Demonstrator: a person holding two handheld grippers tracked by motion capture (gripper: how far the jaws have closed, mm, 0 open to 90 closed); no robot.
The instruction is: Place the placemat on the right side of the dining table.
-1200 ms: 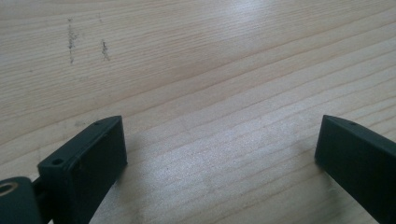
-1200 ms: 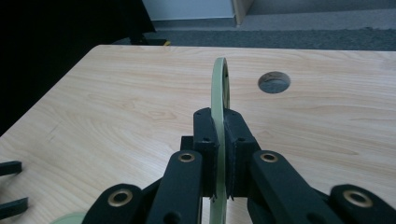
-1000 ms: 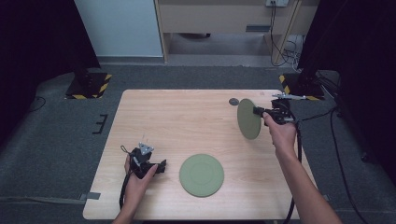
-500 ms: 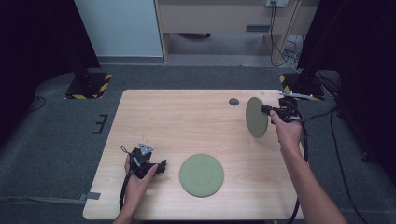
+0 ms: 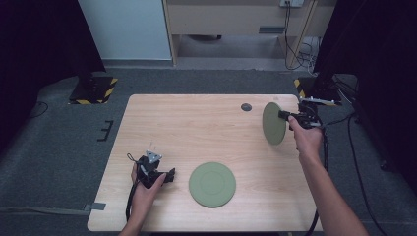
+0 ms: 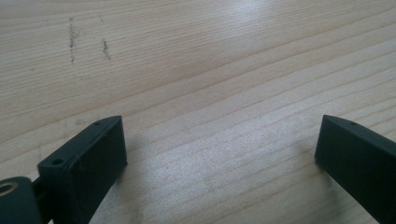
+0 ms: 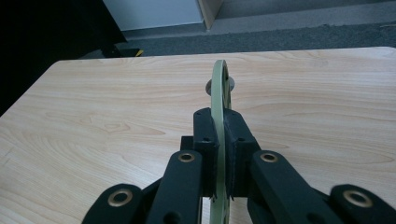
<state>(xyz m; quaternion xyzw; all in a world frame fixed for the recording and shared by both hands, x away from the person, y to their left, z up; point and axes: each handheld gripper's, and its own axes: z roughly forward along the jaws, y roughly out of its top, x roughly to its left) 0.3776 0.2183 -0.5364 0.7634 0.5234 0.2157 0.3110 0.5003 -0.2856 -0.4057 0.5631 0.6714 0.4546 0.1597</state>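
Fingers of the right gripper [image 7: 223,135] clamp the green plate [image 5: 273,123] on edge above the worktop's [image 5: 196,128] far right, well apart from the flat plate [image 5: 212,184] beside the left gripper's [image 5: 167,175] released fingers.

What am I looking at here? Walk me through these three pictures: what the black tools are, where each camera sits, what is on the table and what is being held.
No robot here: a person works at a wooden table with a hand-held tool in each hand, each with two black jaws.

The wide picture comes from a camera fixed above the person's side, looking forward and down. The other two come from small cameras riding on the tools, looking along the jaws.

The right gripper is shut on a green plate, held on edge above the far right of the table. In its own view the jaws pinch the plate's rim from both sides.

The left gripper rests near the front left, jaws wide apart with bare wood between them.

A second green plate lies flat near the front edge, and a small dark round spot sits at the far side.
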